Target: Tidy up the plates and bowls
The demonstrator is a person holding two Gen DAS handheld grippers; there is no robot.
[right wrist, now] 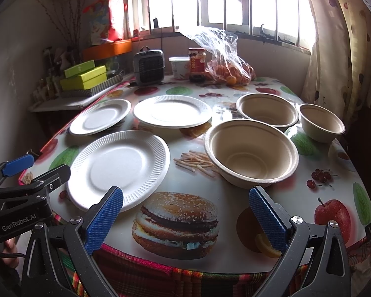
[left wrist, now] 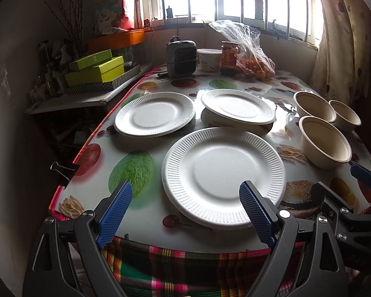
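Both wrist cameras sit low at the table's near edge, facing the window. The left view sits further left; both share the nearest plate.

Plates white with ribbed rims; bowls pale beige, unpatterned. Surface covered in glossy white cloth printed with a burger, fries, cherries, red apples and green fruit, over a red-green-yellow plaid underlayer. Fingers bear blue knurled pads on black frames; boxes at the side lime green.
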